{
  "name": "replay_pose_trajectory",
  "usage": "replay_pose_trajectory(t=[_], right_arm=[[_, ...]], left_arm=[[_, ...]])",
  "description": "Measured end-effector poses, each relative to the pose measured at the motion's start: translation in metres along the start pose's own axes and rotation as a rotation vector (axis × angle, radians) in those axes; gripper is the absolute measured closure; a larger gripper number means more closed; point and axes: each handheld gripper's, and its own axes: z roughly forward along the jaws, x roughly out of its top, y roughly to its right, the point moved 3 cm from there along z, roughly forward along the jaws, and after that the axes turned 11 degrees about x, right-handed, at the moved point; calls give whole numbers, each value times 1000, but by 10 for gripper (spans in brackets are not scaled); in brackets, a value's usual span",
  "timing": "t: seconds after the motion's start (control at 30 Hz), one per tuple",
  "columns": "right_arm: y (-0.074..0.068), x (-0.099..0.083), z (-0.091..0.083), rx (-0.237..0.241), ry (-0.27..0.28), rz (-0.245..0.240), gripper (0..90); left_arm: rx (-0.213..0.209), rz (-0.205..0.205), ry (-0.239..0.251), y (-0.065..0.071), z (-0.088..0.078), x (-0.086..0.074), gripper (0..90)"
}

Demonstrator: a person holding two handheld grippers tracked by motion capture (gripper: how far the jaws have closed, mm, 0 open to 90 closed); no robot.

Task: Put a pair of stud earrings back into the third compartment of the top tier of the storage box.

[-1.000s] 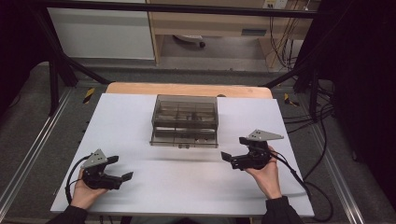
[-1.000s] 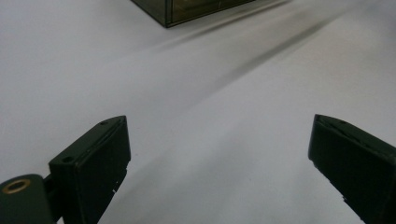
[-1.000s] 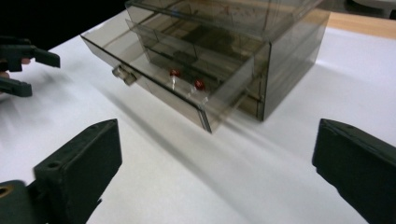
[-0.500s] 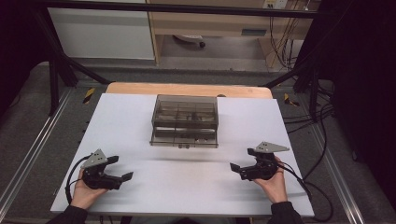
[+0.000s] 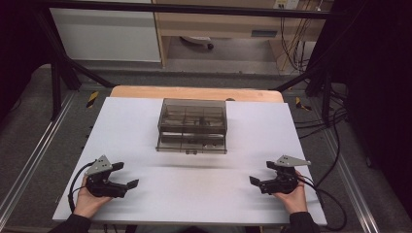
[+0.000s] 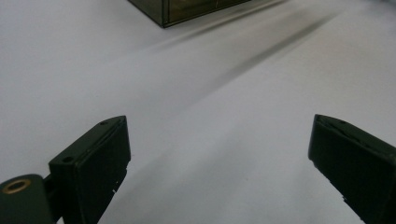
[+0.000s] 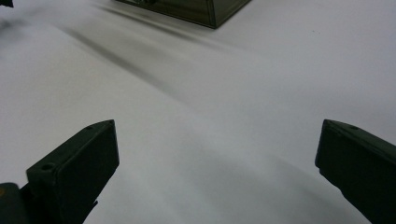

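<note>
A white table (image 5: 145, 121) carries a smoky see-through box (image 5: 192, 126) at its middle, toward the far side. The box stands flat, its inside split into small compartments by thin walls; a few small things lie in them, too blurred to name. Behind the white top, a strip of bare wood (image 5: 194, 92) shows along the far edge.

The left gripper (image 5: 125, 175) sits near the near-left corner of the table, held in the person's left hand (image 5: 87, 201), its jaws pointing right and a little toward the far side. The jaws are spread wide and hold nothing — in the left gripper view they rise at either side with bare white table between them, and a corner of the box (image 6: 187, 9) shows at the top edge, well apart from the tips.

The right gripper (image 5: 261, 174) sits near the near-right corner, held in the right hand (image 5: 291, 199), with its grey three-cornered plate on top and its jaws pointing left. These jaws too are spread wide and grip nothing — the right gripper view shows only white table between them, and a corner of the box (image 7: 205, 11) at the top, well apart.

Both grippers are low over the table, well apart from each other and from the box, which lies between them and farther off. Black cables trail from each gripper toward the near edge.
</note>
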Motion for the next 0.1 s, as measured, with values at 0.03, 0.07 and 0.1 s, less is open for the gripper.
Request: replay_pose_trajectory(t=[0.03, 0.07, 0.1], right_arm=[[0, -1, -1, -4, -4, 2, 3], [1, -2, -1, -3, -7, 1, 3], [1, -2, -2, -3, -4, -4, 3]], left_arm=[[0, 0, 1, 0, 0, 0, 59], [1, 2, 0, 0, 0, 0, 59], [1, 2, -1, 0, 0, 0, 59]])
